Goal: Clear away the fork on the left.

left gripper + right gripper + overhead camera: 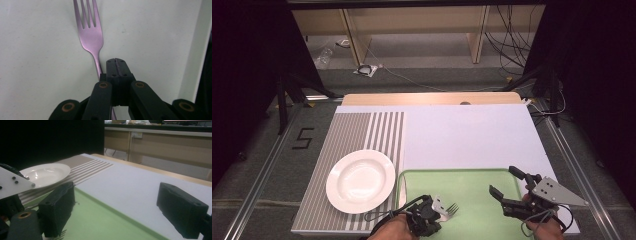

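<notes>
Lying just left of the closed left hand-held gripper (116,65): fork (90,37).

Tray (472,177) at near edge of table (472,135), right of centre. Plate (360,181) left of tray, just beside its left rim, on striped mat (362,130) covering table's left part. Fork (447,212) in tray, near-left corner, tines pointing right and away. Left gripper (430,214) over fork handle, at tray's near-left. Right gripper (507,186) over tray's right part, well apart from fork.
</notes>
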Demonstrator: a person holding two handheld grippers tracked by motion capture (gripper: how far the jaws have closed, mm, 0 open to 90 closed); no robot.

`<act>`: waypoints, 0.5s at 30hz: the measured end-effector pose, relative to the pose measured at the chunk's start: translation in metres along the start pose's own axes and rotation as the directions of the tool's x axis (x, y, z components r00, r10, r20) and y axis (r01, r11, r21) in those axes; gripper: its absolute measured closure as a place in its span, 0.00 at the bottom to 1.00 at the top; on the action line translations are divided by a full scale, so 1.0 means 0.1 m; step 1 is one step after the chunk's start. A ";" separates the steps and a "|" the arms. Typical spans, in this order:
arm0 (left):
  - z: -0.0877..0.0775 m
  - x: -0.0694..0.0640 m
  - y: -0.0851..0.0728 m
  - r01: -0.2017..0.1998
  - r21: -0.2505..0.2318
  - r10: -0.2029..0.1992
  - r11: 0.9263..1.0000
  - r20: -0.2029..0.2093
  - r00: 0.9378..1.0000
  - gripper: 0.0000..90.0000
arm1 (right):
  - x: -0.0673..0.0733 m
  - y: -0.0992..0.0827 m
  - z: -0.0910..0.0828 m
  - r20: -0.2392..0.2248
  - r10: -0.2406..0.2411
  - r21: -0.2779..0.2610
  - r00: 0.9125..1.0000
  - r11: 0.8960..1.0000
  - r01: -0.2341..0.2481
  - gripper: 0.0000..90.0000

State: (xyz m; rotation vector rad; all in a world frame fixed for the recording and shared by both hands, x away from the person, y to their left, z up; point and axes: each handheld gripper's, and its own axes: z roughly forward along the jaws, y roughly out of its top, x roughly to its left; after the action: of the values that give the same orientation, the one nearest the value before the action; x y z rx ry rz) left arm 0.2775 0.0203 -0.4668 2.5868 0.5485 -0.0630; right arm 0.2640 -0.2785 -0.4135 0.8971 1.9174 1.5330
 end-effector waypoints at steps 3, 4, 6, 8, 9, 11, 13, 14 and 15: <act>-0.01 0.02 -0.01 0.000 0.004 0.000 1.000 -0.014 1.000 1.00 | 0.00 0.00 0.00 0.000 0.001 -0.001 1.000 1.000 -0.001 0.18; -0.02 0.02 -0.01 0.000 0.006 0.000 1.000 -0.020 1.000 1.00 | 0.00 0.00 0.00 -0.001 0.002 -0.001 1.000 1.000 -0.002 0.18; -0.02 0.03 -0.01 0.003 0.009 -0.003 1.000 -0.026 1.000 1.00 | 0.00 0.00 0.00 -0.002 0.001 -0.003 1.000 1.000 -0.001 0.18; -0.03 0.05 -0.02 0.008 0.009 -0.008 1.000 -0.030 1.000 0.99 | 0.00 0.00 0.00 -0.003 0.001 -0.003 1.000 1.000 -0.001 0.18; -0.03 0.06 -0.02 0.009 0.010 -0.009 1.000 -0.032 0.999 1.00 | 0.00 0.00 0.00 -0.003 0.001 -0.004 1.000 1.000 -0.001 0.18; -0.04 0.07 -0.03 0.012 0.012 -0.012 1.000 -0.041 0.999 1.00 | 0.00 0.00 0.00 -0.003 0.002 -0.004 1.000 1.000 -0.002 0.18; -0.05 0.09 -0.03 0.016 0.014 -0.015 1.000 -0.045 0.999 1.00 | 0.00 0.00 0.00 -0.003 0.001 -0.004 1.000 1.000 -0.001 0.18; -0.05 0.10 -0.04 0.019 0.014 -0.018 1.000 -0.048 0.999 0.99 | 0.00 0.00 0.00 -0.003 0.001 -0.004 1.000 1.000 -0.001 0.18; -0.05 0.10 -0.04 0.020 0.016 -0.019 1.000 -0.047 0.999 1.00 | 0.00 0.00 0.00 -0.004 0.002 -0.003 1.000 1.000 -0.002 0.18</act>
State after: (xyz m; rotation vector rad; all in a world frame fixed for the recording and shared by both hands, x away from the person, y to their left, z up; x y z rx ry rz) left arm 0.2852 0.0298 -0.4652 2.6046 0.5926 -0.0131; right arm 0.2638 -0.2782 -0.4135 0.8958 1.9165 1.5395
